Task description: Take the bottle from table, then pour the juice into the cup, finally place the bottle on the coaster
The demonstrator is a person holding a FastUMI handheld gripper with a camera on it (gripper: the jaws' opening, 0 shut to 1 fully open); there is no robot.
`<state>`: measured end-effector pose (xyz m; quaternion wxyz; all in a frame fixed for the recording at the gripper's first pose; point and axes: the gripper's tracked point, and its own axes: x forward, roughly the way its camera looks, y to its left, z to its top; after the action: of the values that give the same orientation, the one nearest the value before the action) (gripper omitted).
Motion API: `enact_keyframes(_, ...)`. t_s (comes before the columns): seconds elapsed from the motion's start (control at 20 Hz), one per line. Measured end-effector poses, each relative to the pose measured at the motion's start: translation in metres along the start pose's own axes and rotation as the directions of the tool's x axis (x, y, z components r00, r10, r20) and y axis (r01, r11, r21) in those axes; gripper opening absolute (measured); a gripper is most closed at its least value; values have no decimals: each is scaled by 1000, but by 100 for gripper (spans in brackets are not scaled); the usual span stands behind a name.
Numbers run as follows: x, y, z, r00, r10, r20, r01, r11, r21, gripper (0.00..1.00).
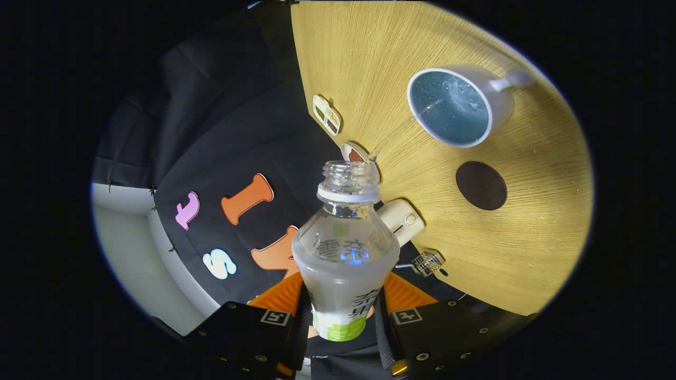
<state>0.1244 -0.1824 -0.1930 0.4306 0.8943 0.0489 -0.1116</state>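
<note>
a: clear plastic bottle (344,248) sits between the two fingers, and both fingers press on its lower body, so the gripper (342,311) is clamped on it. the cap is off. the bottle is tipped toward the table (528,253), and its mouth is well apart from the cup (458,105).

b: is juice going out?

a: i think yes. a thin stream goes from the mouth toward the cup rim, and inside the cup there is liquid with bubbles. so the step in hand looks like the pouring.

b: how to do it well?

a: keep the grip firm, because the bottle wall is smooth. tilt slowly, so the stream lands inside the cup and not on the wood. the stream meets the cup close to the near rim, so bringing the mouth nearer may be safer.

b: and the coaster (481,185)?

a: dark and round, it lies on the table just beside the cup, on the side nearer the fingers. it is free.

b: now count.

a: one bottle, one cup, one coaster, one table. also two small cards (327,114) at the table edge, one pale box (401,220) and one little clear cube (429,262) near the bottle.
</note>
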Motion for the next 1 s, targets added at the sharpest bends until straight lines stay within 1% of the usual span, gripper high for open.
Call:
enact_keyframes(0.15, 1, 6, -2, 1000, 23, -6, -23, 1000, 19, 55)
enact_keyframes(0.4, 3, 4, -10, 999, 27, -25, -26, 999, 22, 55)
enact_keyframes(0.6, 5, -4, -11, 1000, 10, -25, -11, 999, -48, 55)
enact_keyframes(0.7, 5, -12, -10, 1000, -13, -13, 11, 994, -113, 55)
enact_keyframes(0.8, 5, -26, -6, 998, -62, 14, 63, 974, -219, 55)
enact_keyframes(0.85, 4, -32, -2, 996, -87, 29, 92, 955, -283, 55)
enact_keyframes(0.95, 7, -37, 3, 992, -113, 60, 128, 898, -421, 55)
enact_keyframes(1.0, 8, -35, 5, 990, -115, 87, 143, 860, -489, 55)
